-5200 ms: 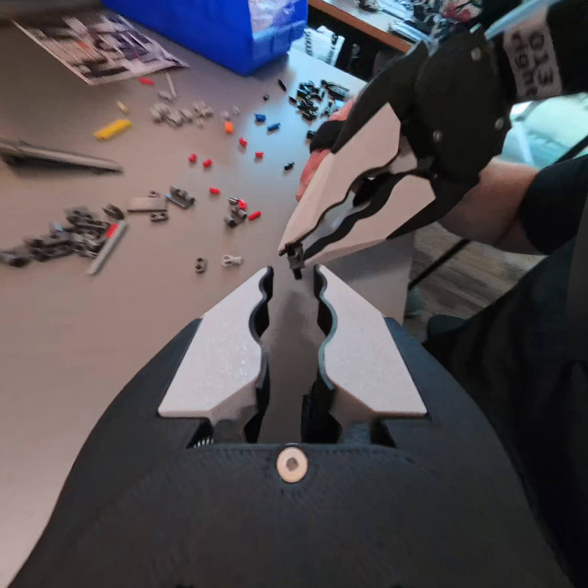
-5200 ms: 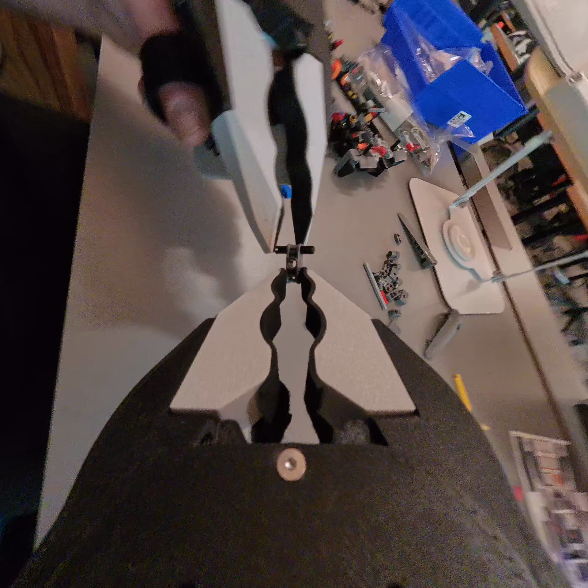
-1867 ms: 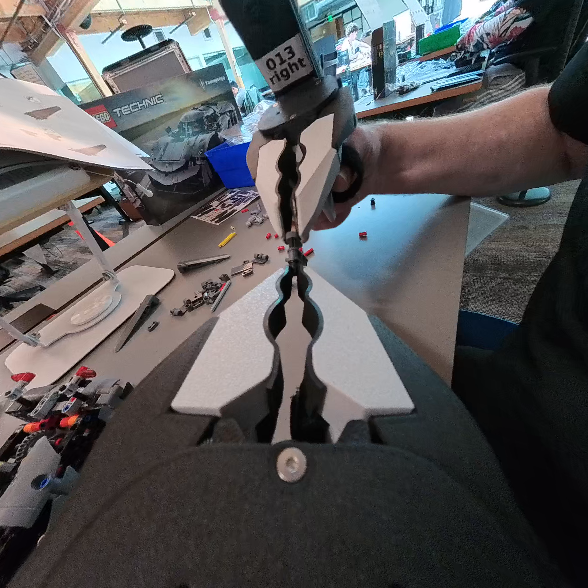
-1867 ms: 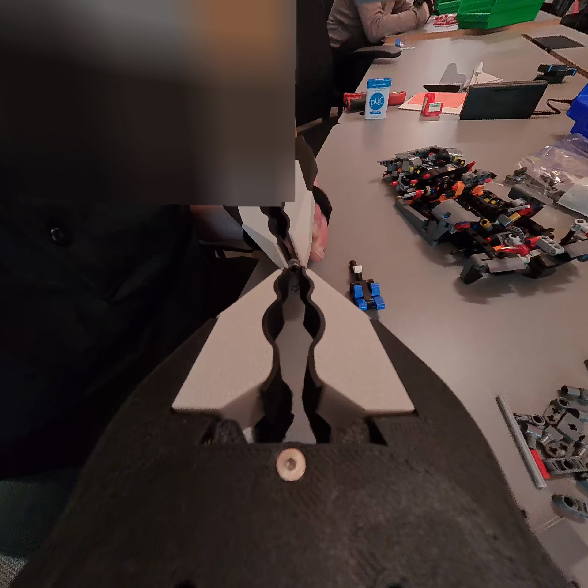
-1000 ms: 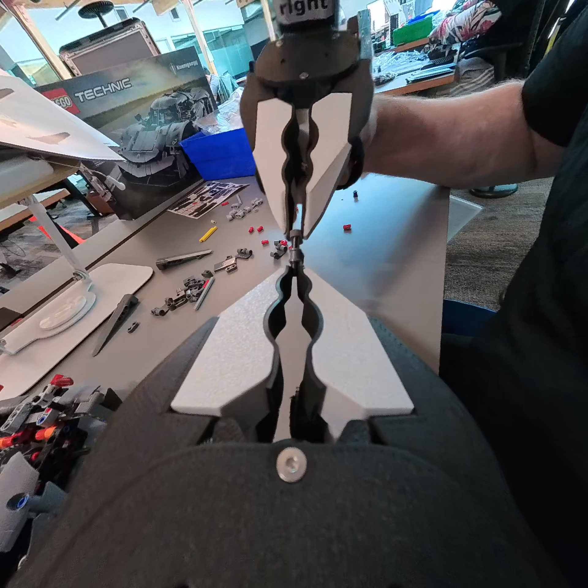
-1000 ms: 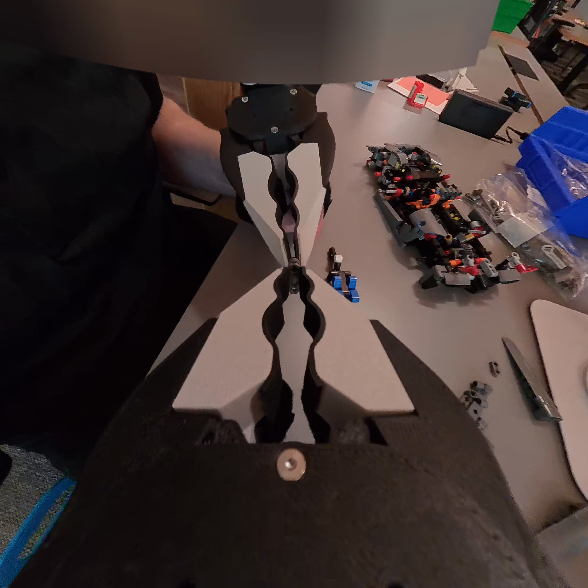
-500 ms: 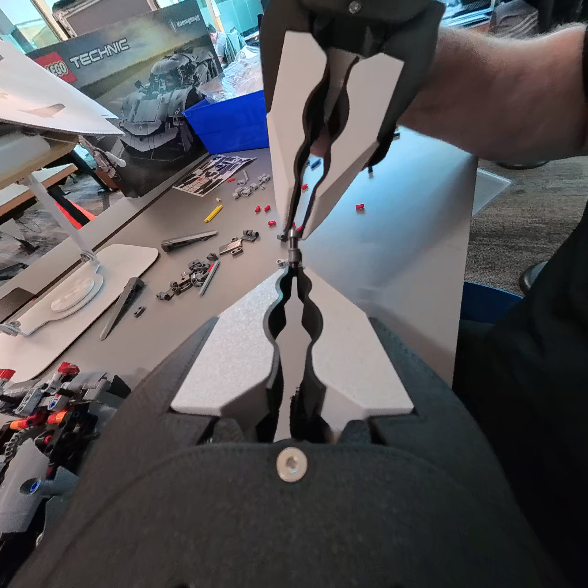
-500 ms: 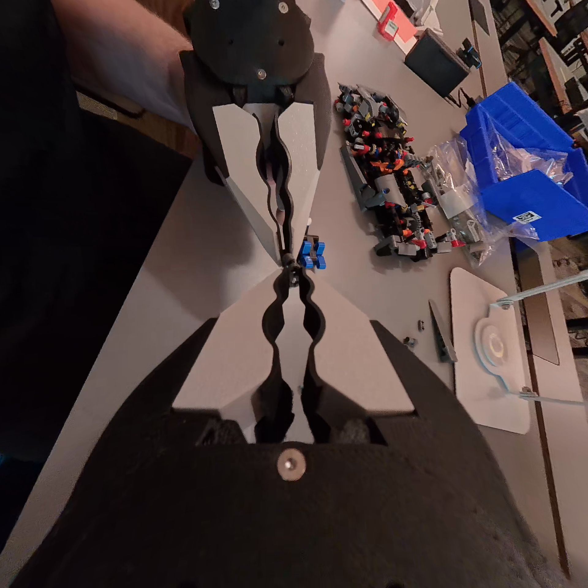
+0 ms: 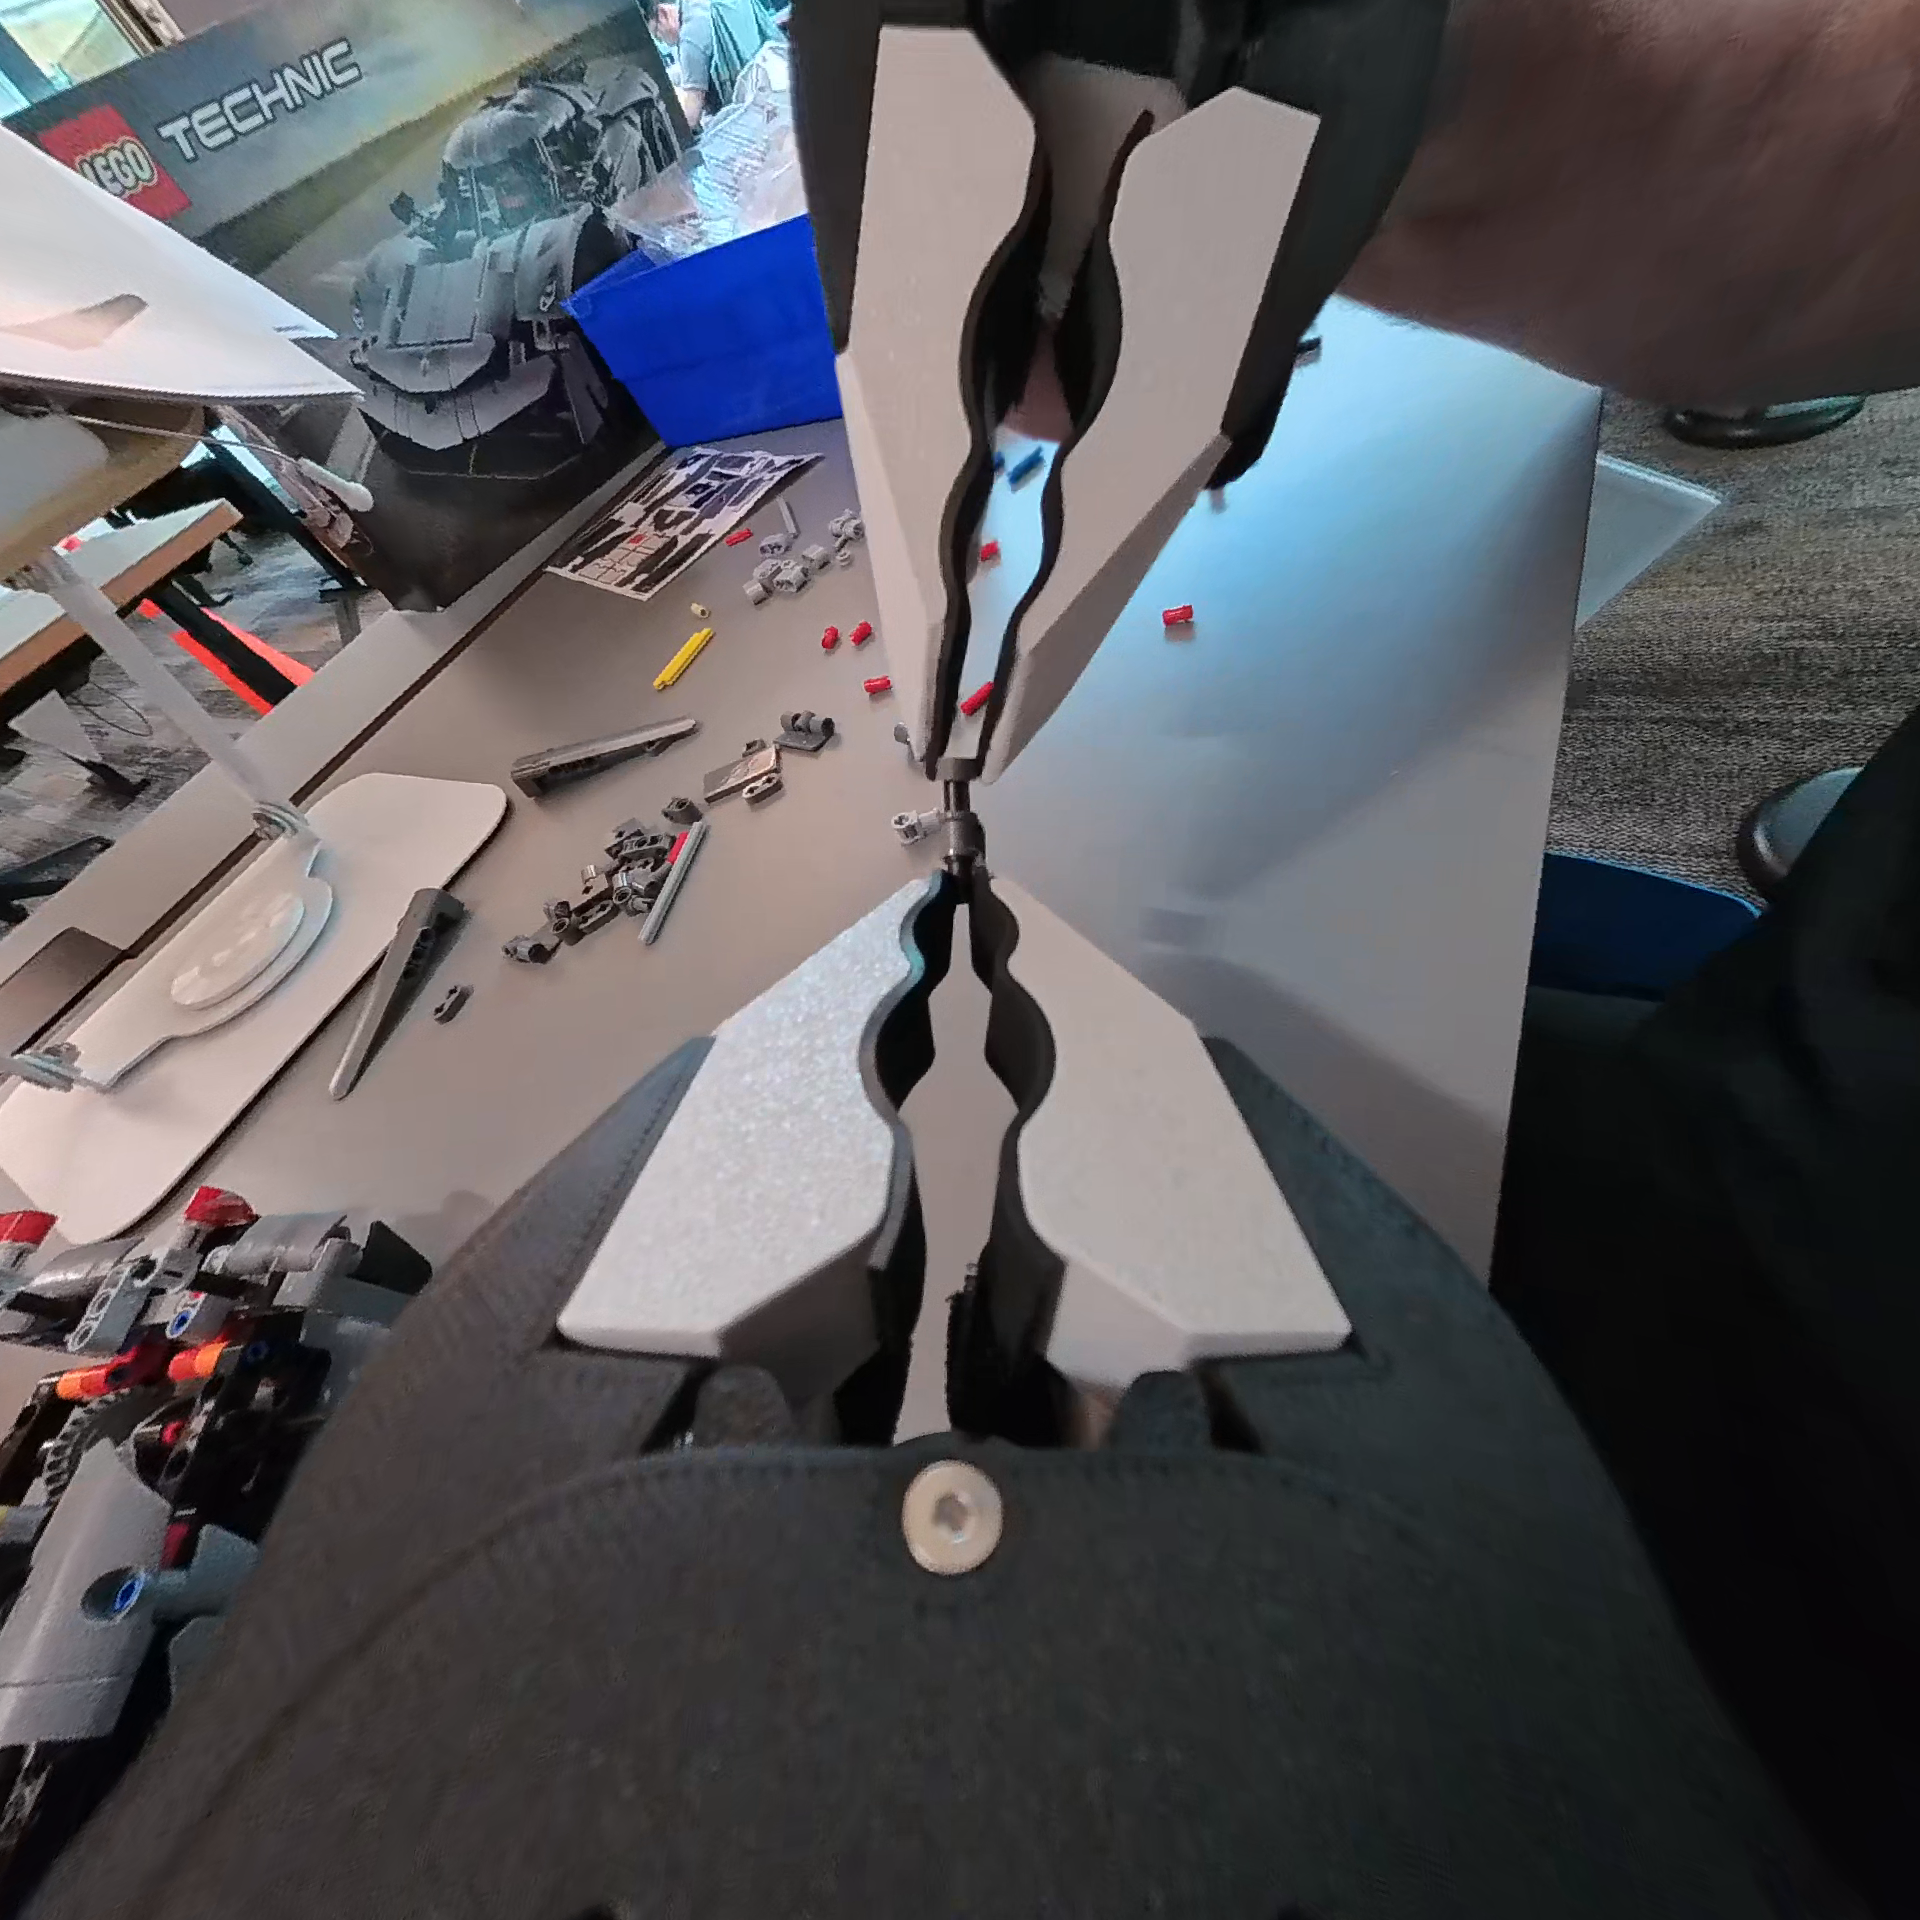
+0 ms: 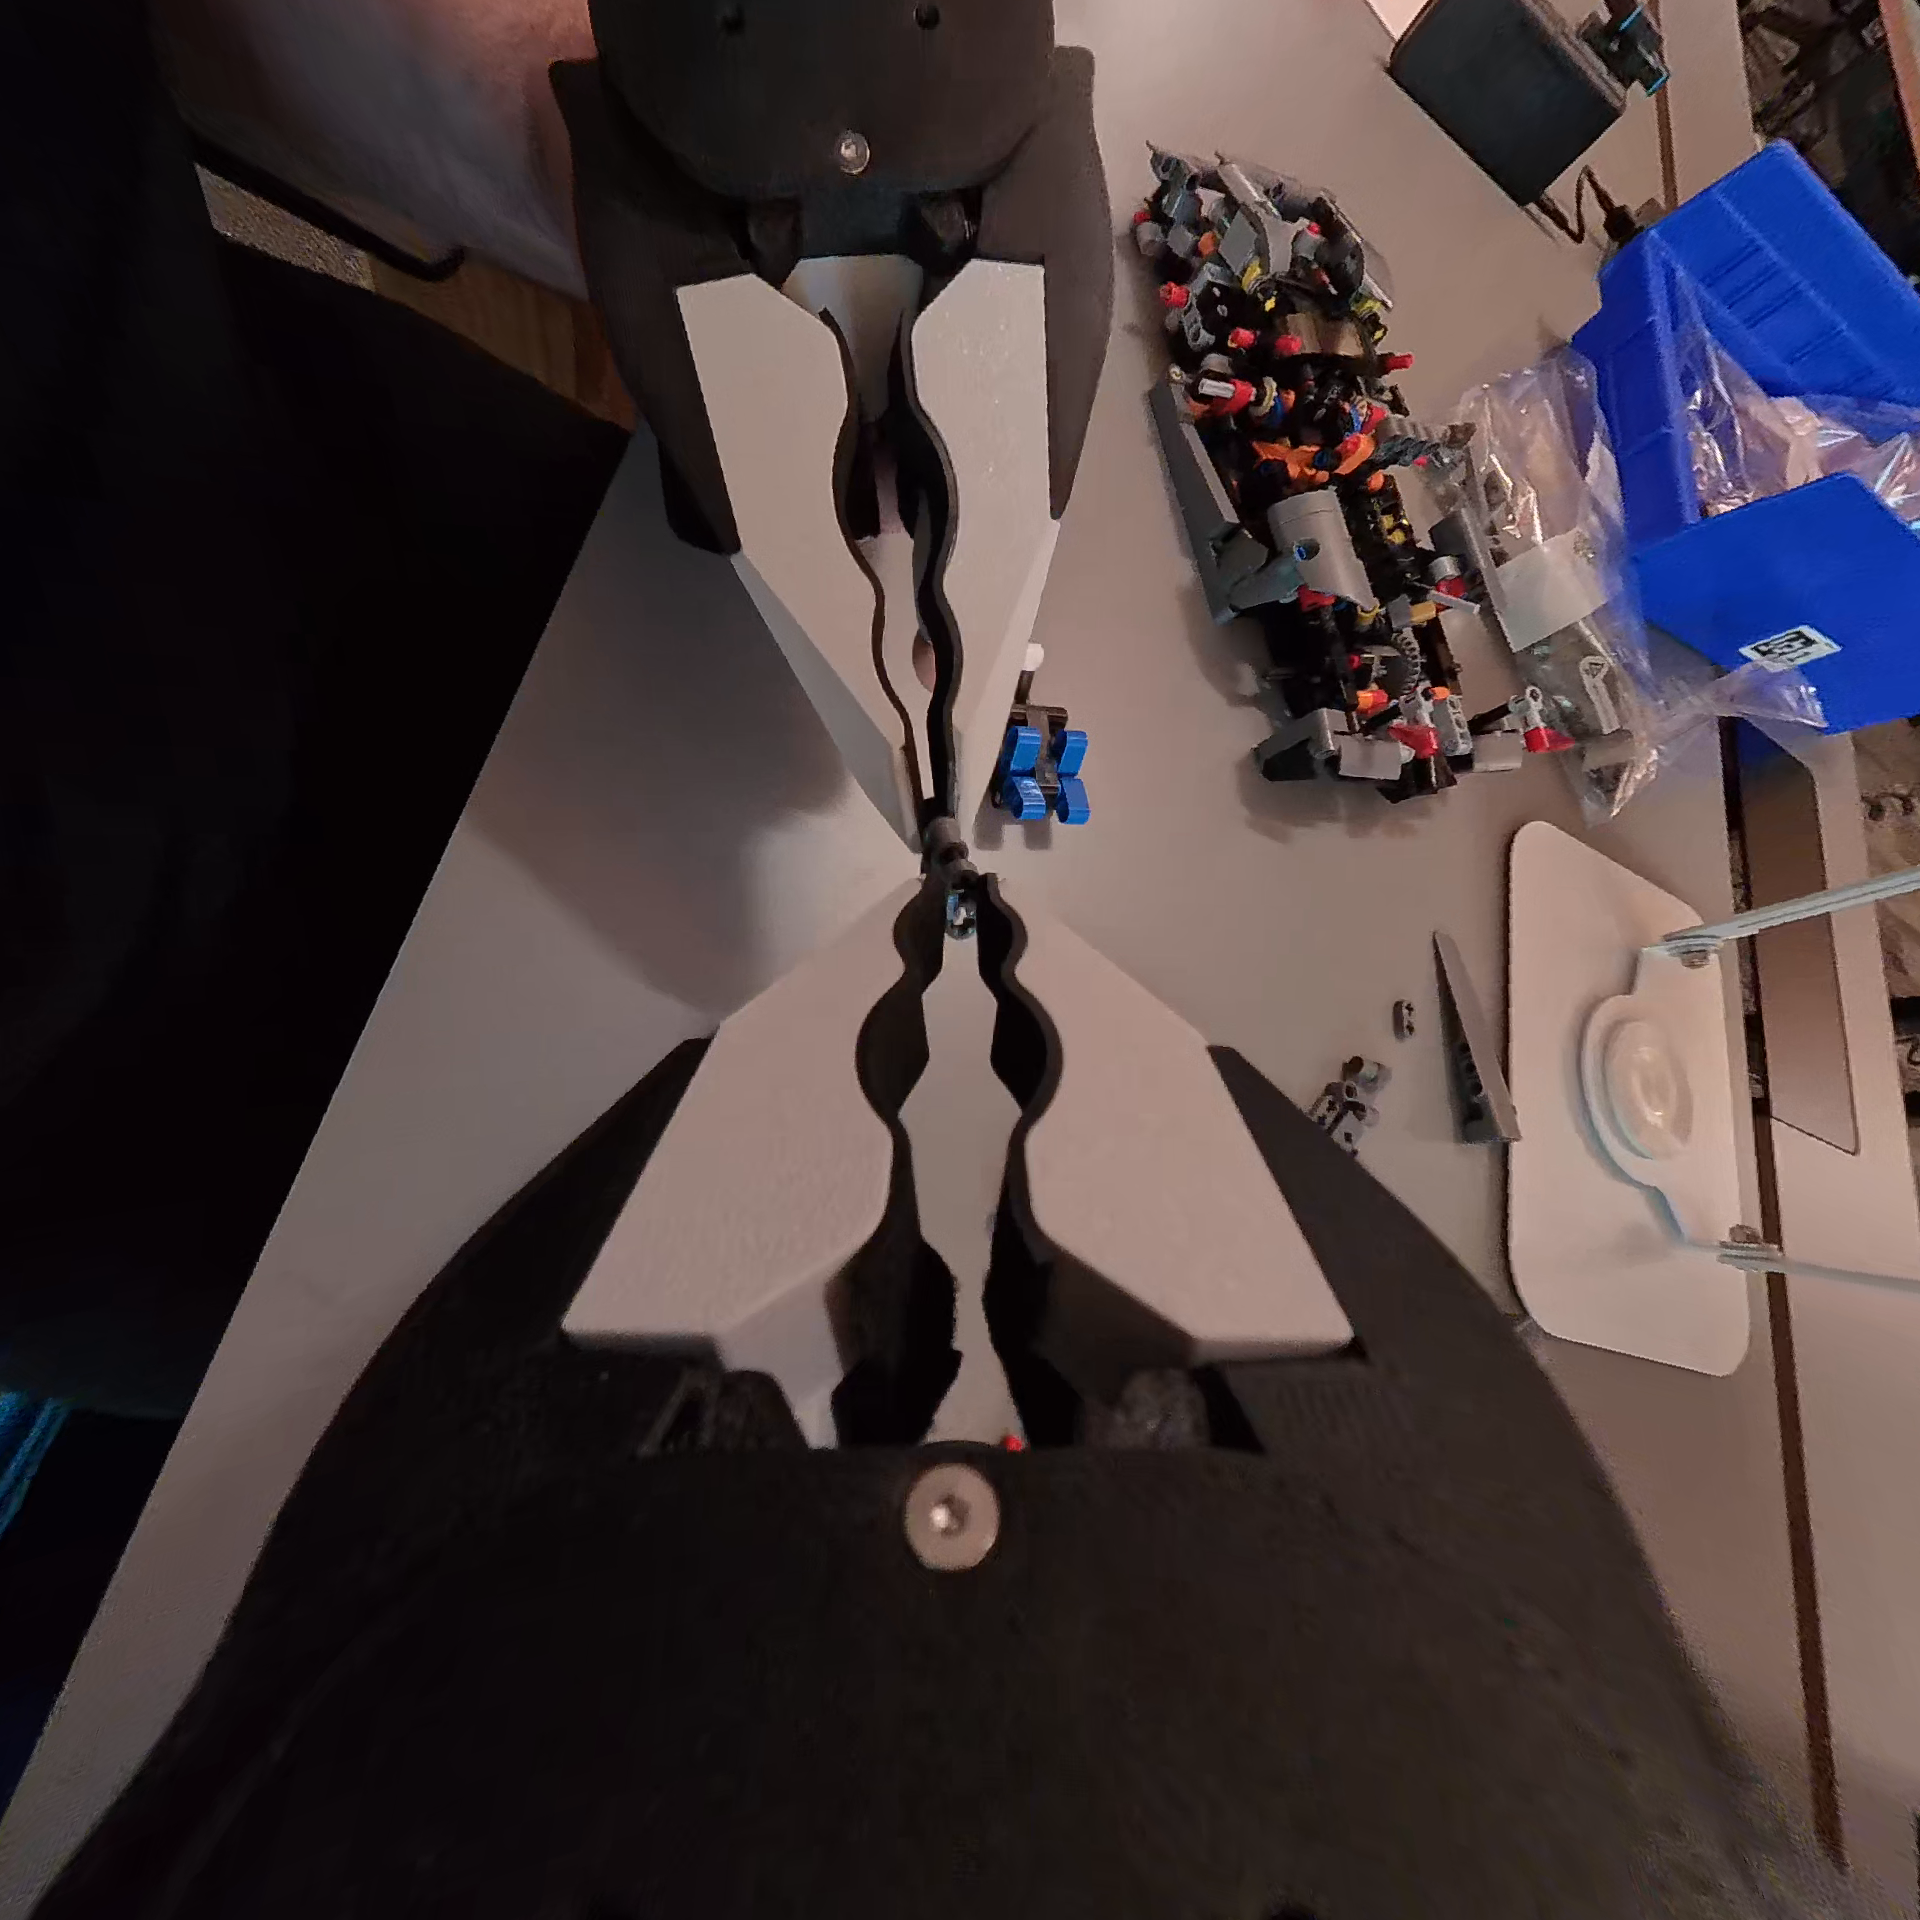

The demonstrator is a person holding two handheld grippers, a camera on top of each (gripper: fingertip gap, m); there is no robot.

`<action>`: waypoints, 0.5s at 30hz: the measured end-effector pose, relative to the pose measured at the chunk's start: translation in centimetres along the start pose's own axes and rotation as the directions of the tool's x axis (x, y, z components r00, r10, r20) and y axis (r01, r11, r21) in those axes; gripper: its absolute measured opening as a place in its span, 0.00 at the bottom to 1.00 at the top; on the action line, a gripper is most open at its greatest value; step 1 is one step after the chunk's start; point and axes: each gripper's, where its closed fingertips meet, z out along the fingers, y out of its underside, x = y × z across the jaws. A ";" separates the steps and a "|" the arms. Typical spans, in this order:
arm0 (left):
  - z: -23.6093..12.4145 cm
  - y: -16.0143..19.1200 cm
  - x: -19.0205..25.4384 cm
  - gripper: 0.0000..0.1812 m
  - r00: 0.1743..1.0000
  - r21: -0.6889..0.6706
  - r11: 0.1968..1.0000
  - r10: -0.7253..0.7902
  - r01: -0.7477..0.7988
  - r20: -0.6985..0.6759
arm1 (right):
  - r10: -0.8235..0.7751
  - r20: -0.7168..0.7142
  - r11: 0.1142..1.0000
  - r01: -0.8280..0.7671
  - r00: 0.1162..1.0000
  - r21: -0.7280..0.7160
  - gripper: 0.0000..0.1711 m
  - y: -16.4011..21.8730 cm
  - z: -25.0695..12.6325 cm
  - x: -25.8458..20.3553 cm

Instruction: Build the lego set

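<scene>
Left wrist view is showing the right gripper (image 9: pixel 961 764) closer and larger than half a second ago, its body now cut off by the top edge, while the left gripper (image 9: pixel 961 883) is staying where it was, tip to tip with it. Both pairs of fingers are closing together on the two ends of one small dark lego piece (image 9: pixel 961 826), which is hanging in the air between them above the grey worktop (image 9: pixel 1299 779); its exact shape is too small to make out. Right wrist view is tilting further over the worktop than before, bringing the left gripper (image 10: pixel 932 816) nearer the top edge opposite the right gripper (image 10: pixel 961 899). One partly built lego model (image 10: pixel 1340 499) is lying well to the side, with one small blue-and-black assembly (image 10: pixel 1039 774) just beside the fingertips. One blue bin (image 9: pixel 717 332) and one set box (image 9: pixel 416 239) are standing at the back, the box cut off by the frame. Roughly eight red pins (image 9: pixel 878 684) are lying scattered, some hidden behind the right gripper, and one yellow rod (image 9: pixel 683 658) is lying apart from one cluster of grey parts (image 9: pixel 613 894).
</scene>
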 end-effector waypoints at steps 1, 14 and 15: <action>0.0 0.0 0.0 0.00 1.000 -0.001 1.000 -0.002 0.002 -0.002 | 0.008 0.006 1.000 -0.009 1.000 0.012 0.02 0.0 0.0 0.0; -0.3 -0.3 0.0 0.00 1.000 0.028 1.000 -0.002 0.002 -0.008 | 0.122 0.116 0.976 -0.140 0.986 0.164 0.02 -0.4 -0.2 -0.1; -0.3 -0.3 0.1 0.00 1.000 0.031 1.000 0.001 -0.001 -0.009 | 0.128 0.123 0.973 -0.149 0.984 0.176 0.02 -0.5 -0.2 -0.1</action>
